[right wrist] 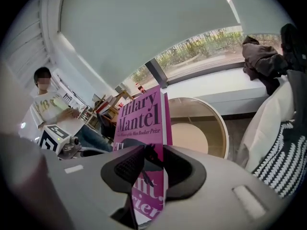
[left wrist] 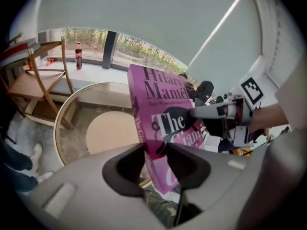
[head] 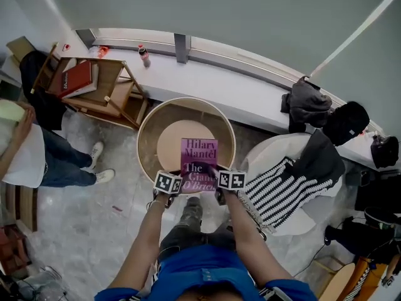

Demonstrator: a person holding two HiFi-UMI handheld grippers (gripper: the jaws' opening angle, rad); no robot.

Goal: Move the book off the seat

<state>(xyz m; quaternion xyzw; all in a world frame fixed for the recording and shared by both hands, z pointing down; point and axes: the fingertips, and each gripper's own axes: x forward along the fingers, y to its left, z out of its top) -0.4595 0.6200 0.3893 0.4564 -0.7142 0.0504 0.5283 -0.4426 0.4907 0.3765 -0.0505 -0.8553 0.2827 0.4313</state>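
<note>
- Your left gripper (left wrist: 156, 153) pinches the pink book (head: 198, 158) at its lower spine-side corner, one pad on the cover and one on the back.
- Your right gripper (right wrist: 152, 163) is clamped on the same book at the opposite lower corner.
- The book is off the seat. It hangs in the air between the two grippers, cover facing you, over the near rim of the round table (head: 145, 137).
- The white seat (head: 266, 154), draped with a striped throw (head: 285, 193), stands just right of that table.
- Farther out, a bottle (head: 144, 55) stands on the white sill (head: 250, 99), and a person (head: 28, 158) stands at far left.
</note>
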